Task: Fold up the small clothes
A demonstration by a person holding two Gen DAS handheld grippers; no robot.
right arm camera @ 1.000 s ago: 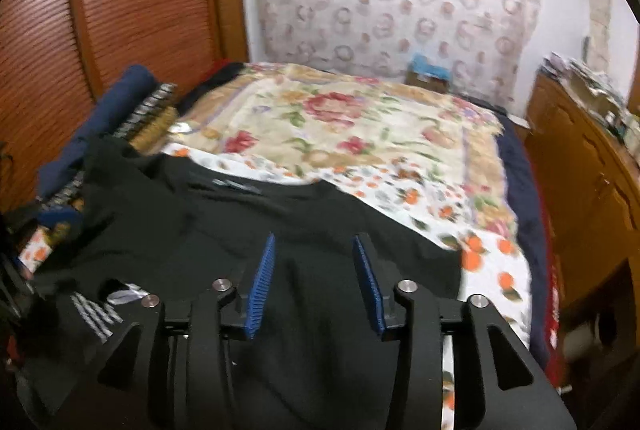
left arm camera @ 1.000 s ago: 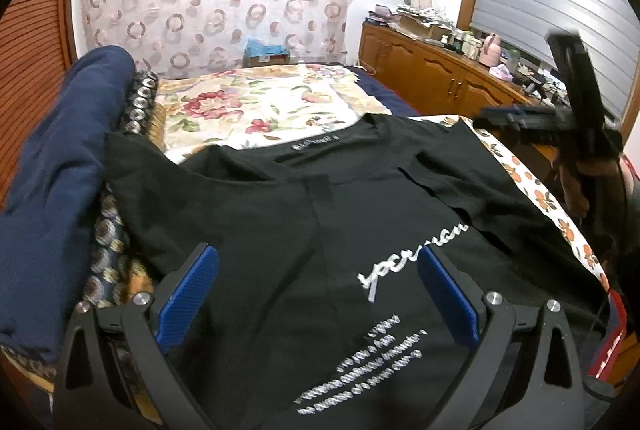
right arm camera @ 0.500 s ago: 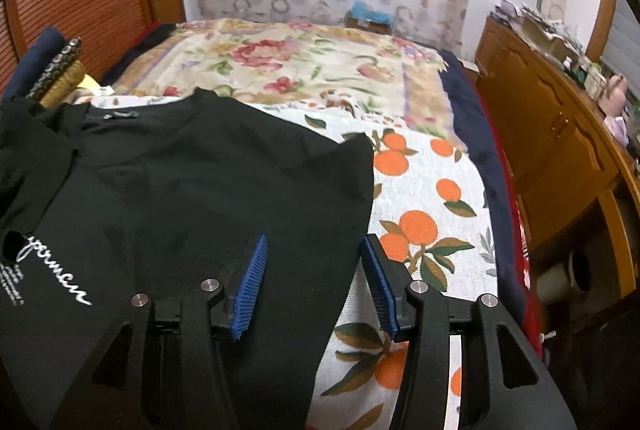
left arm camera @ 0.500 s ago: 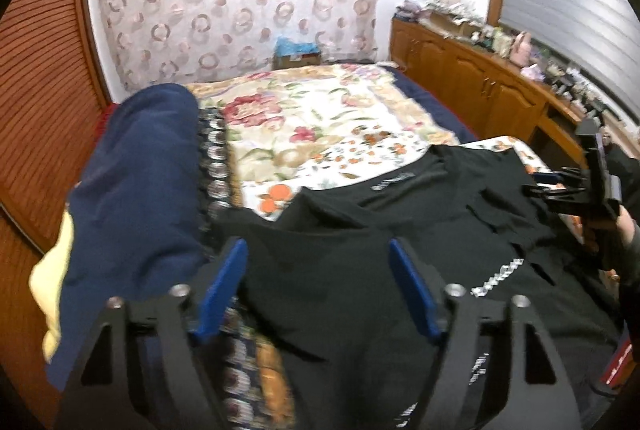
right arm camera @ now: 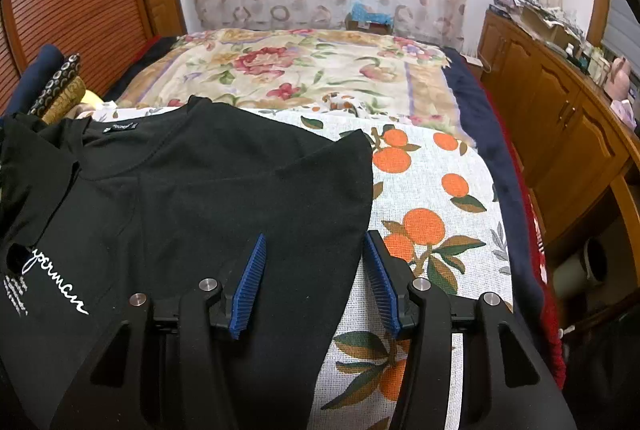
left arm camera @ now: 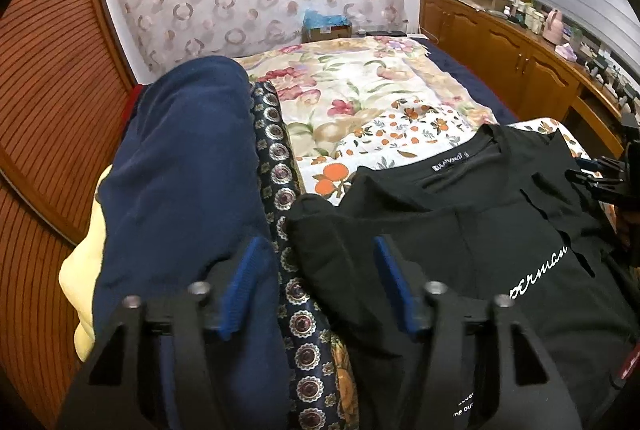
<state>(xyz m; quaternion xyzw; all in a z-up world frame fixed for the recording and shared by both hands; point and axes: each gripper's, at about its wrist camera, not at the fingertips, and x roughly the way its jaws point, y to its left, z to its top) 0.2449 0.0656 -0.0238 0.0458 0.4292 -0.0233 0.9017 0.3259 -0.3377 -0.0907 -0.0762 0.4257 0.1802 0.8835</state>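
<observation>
A black T-shirt (left arm camera: 460, 238) with white script lettering lies spread on the bed, collar toward the far wall; it also shows in the right wrist view (right arm camera: 192, 198). My left gripper (left arm camera: 316, 282) is open and empty, straddling the shirt's left sleeve edge where it meets a patterned cloth. My right gripper (right arm camera: 316, 278) is open and empty over the shirt's right side edge, below its right sleeve (right arm camera: 344, 166). The right gripper also shows in the left wrist view (left arm camera: 608, 178) at the far right.
A navy bundle (left arm camera: 180, 182), a navy medallion-patterned cloth (left arm camera: 280, 170) and something pale yellow (left arm camera: 86, 270) lie left of the shirt. The bed has an orange-print sheet (right arm camera: 432, 198) and a floral quilt (right arm camera: 304, 70). Wooden cabinets (right arm camera: 560, 126) run along the right.
My left gripper has swung left, from over the shirt's front to its left sleeve edge, and narrowed its opening. My right gripper has moved right to the shirt's right edge.
</observation>
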